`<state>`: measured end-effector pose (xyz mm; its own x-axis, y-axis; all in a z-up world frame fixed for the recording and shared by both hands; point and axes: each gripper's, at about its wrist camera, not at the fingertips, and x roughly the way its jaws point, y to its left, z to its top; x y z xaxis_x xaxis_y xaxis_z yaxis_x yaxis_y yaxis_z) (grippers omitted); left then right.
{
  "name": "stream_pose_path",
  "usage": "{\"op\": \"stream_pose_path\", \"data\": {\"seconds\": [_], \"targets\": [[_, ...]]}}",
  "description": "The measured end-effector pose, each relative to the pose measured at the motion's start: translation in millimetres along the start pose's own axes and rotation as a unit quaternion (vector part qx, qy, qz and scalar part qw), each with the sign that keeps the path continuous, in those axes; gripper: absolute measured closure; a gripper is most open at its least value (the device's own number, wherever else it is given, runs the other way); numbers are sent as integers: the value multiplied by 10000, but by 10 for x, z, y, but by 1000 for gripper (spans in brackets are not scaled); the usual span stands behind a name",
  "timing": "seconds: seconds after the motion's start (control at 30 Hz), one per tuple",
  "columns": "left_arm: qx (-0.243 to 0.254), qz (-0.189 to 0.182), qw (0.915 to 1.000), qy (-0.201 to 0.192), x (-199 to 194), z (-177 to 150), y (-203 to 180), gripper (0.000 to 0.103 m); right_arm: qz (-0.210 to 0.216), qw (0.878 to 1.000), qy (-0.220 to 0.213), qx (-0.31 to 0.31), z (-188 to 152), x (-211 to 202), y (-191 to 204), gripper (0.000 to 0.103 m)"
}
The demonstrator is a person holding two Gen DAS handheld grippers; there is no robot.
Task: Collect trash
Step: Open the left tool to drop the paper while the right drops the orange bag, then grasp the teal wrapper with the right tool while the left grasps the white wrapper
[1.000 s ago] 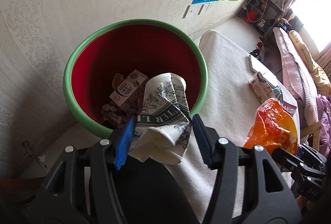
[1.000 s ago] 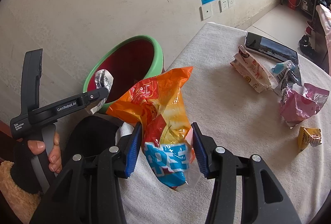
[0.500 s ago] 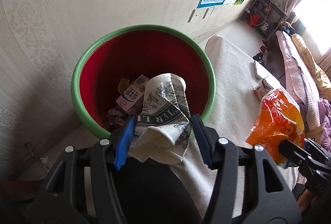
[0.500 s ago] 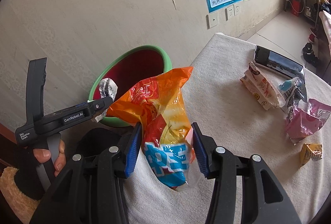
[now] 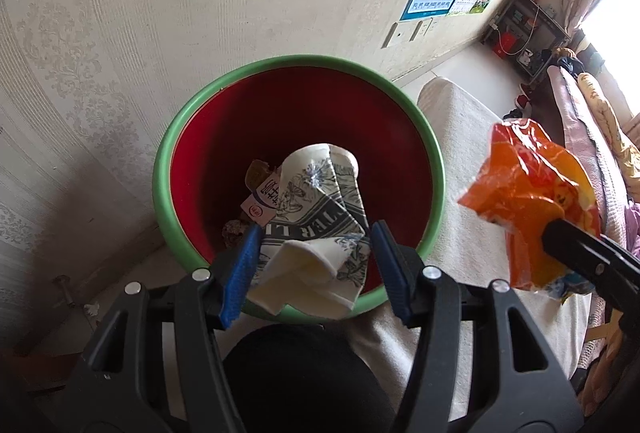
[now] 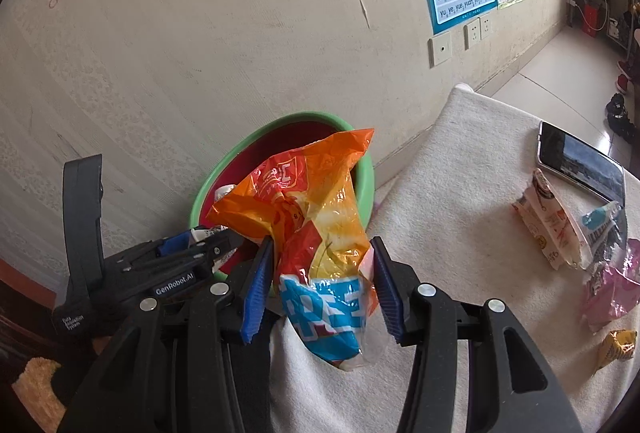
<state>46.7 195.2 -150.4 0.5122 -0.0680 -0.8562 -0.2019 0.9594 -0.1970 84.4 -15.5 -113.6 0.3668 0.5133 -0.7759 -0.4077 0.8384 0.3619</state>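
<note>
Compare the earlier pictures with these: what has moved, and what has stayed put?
The right gripper has carried the orange snack bag toward the bin, which now sits behind it. Unchanged: the left gripper still grips the crumpled paper cup over the bin; nothing released.

Glossy crinkled plastic snack bag, smooth plastic bin, matt paper cup

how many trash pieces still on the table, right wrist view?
4, far right: white snack packet, blue-tipped wrapper, pink bag, yellow wrapper. Frame edge may hide more.
</note>
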Motion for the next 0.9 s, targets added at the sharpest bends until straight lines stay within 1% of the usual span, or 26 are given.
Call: {"op": "stream_pose_path", "data": {"seconds": [0.03, 0.1, 0.13, 0.2, 0.27, 0.33, 0.4, 0.43, 0.5, 0.53, 0.6, 0.63, 0.7, 0.73, 0.8, 0.83, 0.9], "targets": [[-48, 20, 10000, -1, 2, 5, 26, 49, 61, 10000, 7, 24, 43, 36, 33, 56], [-137, 61, 9999, -3, 4, 9, 71, 45, 200, 9997, -22, 101, 118, 87, 91, 54], [-176, 76, 9998, -11, -1, 10, 93, 36, 295, 9994, -38, 160, 153, 108, 108, 47], [-238, 96, 9997, -54, -19, 7, 124, 30, 458, 9986, -64, 245, 197, 109, 133, 40], [-256, 118, 9996, -40, -23, 4, 141, 28, 477, 9985, -133, 215, 203, 66, 128, 39], [-259, 133, 9996, -43, -35, -8, 140, 26, 349, 9991, -192, 174, 177, -5, 33, 36], [-250, 131, 9996, -51, -43, -15, 132, 26, 68, 9993, -284, 213, 147, -102, -134, 36], [-243, 130, 9996, -60, -43, -14, 126, 26, -144, 9988, -357, 287, 118, -178, -291, 36], [-220, 123, 9996, -87, -55, -24, 88, 26, -605, 9953, -528, 534, 61, -345, -640, 36], [-209, 116, 9997, -104, -62, -24, 66, 26, -925, 9914, -617, 684, 39, -432, -853, 36], [-196, 78, 9997, -151, -81, -24, -9, 26, -1589, 9791, -700, 1058, 6, -581, -1277, 36], [-180, 43, 9997, -178, -84, -14, -57, 26, -1883, 9708, -733, 1296, -11, -645, -1491, 36], [-108, -51, 9998, -180, -80, -20, -187, 26, -2311, 9549, -588, 1767, -39, -669, -1896, 35], [-40, -112, 9998, -150, -62, -27, -268, 26, -2390, 9491, -456, 1998, -53, -634, -2084, 34], [100, -210, 9997, -83, -25, -50, -450, 26, -2446, 9420, -269, 2281, -82, -534, -2347, 34], [145, -264, 9995, -43, -11, -65, -530, 26, -2464, 9410, -197, 2312, -95, -505, -2421, 34], [200, -362, 9991, 32, 17, -96, -654, 26, -2352, 9441, -81, 2309, -92, -443, -2521, 35]]}}
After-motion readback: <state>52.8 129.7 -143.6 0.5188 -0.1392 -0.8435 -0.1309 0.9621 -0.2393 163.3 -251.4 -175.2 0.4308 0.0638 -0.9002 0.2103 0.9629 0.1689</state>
